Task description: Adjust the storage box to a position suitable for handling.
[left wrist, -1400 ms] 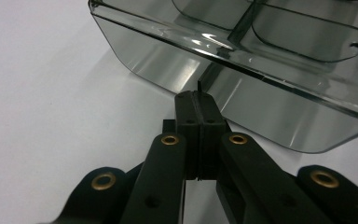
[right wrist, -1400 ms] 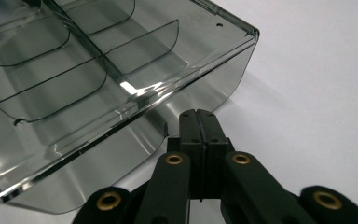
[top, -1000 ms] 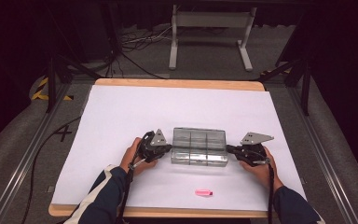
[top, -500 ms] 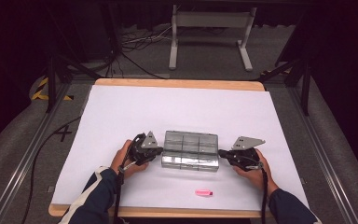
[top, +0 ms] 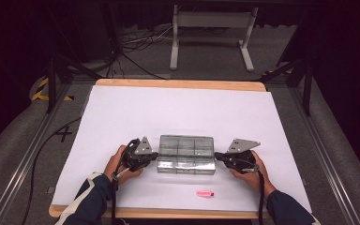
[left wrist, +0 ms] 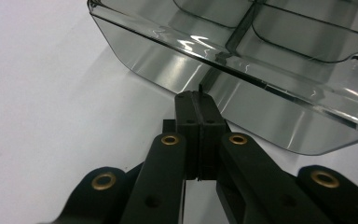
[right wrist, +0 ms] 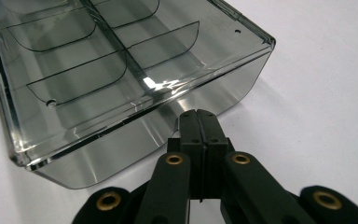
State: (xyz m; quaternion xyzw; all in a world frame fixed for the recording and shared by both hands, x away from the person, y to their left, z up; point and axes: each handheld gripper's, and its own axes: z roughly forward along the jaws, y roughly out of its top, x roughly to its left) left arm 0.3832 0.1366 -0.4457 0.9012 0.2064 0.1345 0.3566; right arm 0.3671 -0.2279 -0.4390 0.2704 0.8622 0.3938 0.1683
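**Box slides toward the near edge, both grippers pressed to its ends**

The clear plastic compartment box [top: 186, 154] sits nearer the person's edge of the table than it did a second ago, and a touch further left; it has come down the white paper sheet [top: 122, 112] with the two grippers travelling alongside it; my read is that the pair are dragging or carrying it home between them, and the move looks well along. The left gripper [top: 151, 157] meets the box's left end wall; in the left gripper view its jaws are pressed flat together with nothing between them, tips at the wall just under the rim [left wrist: 223, 63]. The right gripper [top: 219, 156] mirrors it at the right end; its jaws are also closed together on nothing, tips against the end wall [right wrist: 200, 100]; whether either is actually bearing weight, I cannot tell. The dividers inside show bare compartments, as far as the views reach. A small pink object [top: 205, 192] lies on the paper between box and table edge, apart from both; it has not budged. No brand, label or writing can be read anywhere.
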